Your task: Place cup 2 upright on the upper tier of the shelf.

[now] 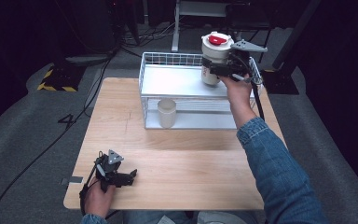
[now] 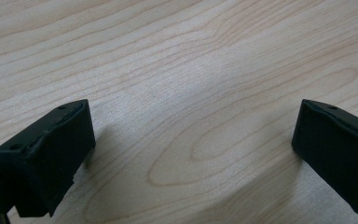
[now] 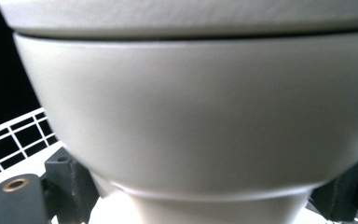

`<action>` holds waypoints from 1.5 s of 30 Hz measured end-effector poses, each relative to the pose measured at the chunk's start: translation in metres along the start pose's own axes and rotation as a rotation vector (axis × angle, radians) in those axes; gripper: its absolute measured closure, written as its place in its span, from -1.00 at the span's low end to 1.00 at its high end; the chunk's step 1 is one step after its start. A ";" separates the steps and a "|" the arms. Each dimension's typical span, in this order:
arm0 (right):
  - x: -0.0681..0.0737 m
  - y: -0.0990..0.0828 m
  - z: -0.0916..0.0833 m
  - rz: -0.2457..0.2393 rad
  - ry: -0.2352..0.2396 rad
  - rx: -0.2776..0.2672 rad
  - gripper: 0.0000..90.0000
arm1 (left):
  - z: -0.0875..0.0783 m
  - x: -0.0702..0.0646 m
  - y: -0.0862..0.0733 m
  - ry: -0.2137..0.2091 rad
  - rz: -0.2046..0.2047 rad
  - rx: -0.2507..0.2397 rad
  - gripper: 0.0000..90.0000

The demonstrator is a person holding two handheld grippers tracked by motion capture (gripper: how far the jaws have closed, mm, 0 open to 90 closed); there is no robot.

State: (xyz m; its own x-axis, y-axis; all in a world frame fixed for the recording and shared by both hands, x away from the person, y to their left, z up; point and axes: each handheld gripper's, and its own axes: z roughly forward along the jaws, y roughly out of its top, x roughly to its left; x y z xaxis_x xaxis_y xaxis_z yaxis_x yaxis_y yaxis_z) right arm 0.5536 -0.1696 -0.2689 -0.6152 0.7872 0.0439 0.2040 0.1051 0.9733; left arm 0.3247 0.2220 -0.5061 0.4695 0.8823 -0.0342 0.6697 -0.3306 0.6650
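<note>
A white lidded cup point(image 1: 215, 55) with a red tab on its lid hangs over the right side of the top shelf of a white wire rack point(image 1: 177, 81). My right gripper point(image 1: 218, 70) is shut on the cup's body; in the right gripper view the cup point(image 3: 196, 116) fills the frame from close up. A second white cup point(image 1: 166, 112) stands on the rack's lower shelf, at the left. My left gripper point(image 1: 129, 177) rests low on the wooden table point(image 1: 182, 163) near its front left corner, open, with bare wood between its jaws point(image 2: 193, 154).
The rack stands at the table's far edge, its wire rim point(image 3: 14, 135) visible beside the held cup. Cables point(image 1: 74, 116) trail over the grey floor to the left. A yellow-and-black striped base point(image 1: 56, 79) sits beyond the table's far left corner.
</note>
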 end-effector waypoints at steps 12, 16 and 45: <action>0.010 -0.008 0.015 -0.009 0.006 0.010 -0.70 | 0.000 0.000 0.000 0.000 0.000 0.000 -1.00; 0.012 -0.009 0.017 -0.008 0.011 0.009 -0.70 | 0.000 0.000 0.000 0.000 0.001 0.001 -1.00; 0.012 -0.019 0.011 -0.016 0.012 0.012 -0.71 | 0.000 0.000 0.000 0.000 0.000 0.000 -1.00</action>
State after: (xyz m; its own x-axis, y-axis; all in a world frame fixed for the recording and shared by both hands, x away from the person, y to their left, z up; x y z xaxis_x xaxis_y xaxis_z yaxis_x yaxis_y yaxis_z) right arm 0.5510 -0.1549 -0.2891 -0.6279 0.7777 0.0310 0.2027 0.1250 0.9712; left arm 0.3247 0.2220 -0.5061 0.4695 0.8823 -0.0336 0.6698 -0.3311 0.6647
